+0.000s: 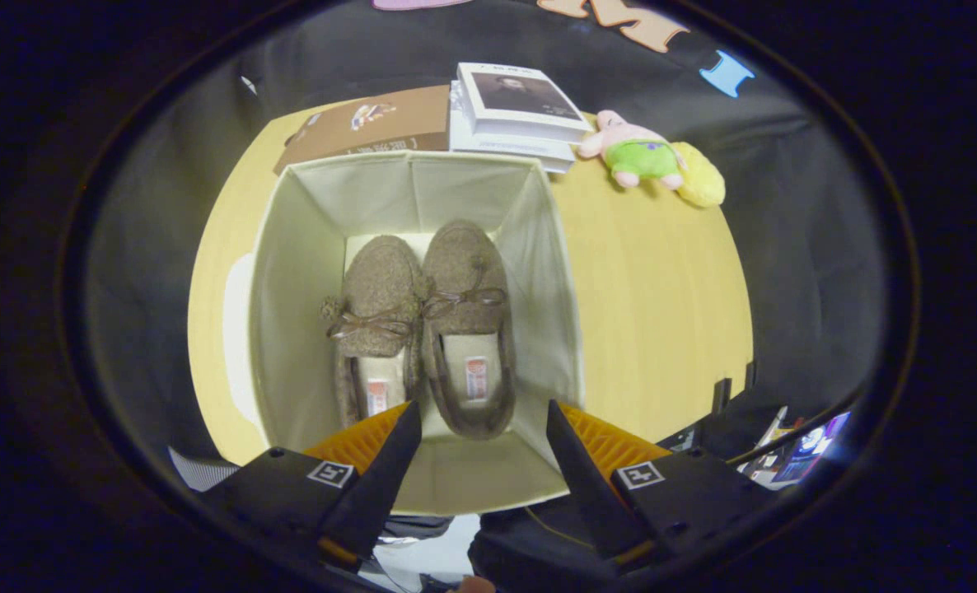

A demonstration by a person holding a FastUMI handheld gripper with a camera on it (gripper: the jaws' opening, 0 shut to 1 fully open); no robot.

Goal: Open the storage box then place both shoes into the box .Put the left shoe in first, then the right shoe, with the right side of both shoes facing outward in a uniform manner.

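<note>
yellowish wood counter [661, 313] under everything, black cloth wall behind it, so a pretty plain booth setup.

starting closest: the gripper [482, 428] hangs above the near rim of the storage box [291, 272], fingers spread apart with nothing between them. they frame the near wall of the box, and the heel of the right-hand shoe sits just ahead of the gap.

box is a pale fabric cube, top open, and we're looking almost straight down into it. both shoes are already on its floor, side by side and touching. the left-hand shoe [377, 317] and the right-hand shoe [468, 321] are brown fuzzy moccasin slippers with little bow laces, pale lining, a small tag on each insole. long axes run straight away from the gripper, heels near, toes toward the far wall. both sit soles down, so i can't really say a "right side" faces outward. the left-hand one's heel is partly hidden behind a finger.

my read: placing looks basically done, and the next move is probably just pulling back up and clear without snagging the rim.

beyond the box: a brown cardboard piece [373, 123], a stack of books [517, 115] and a pink and green plush toy [641, 152] with something yellow beside it.
</note>
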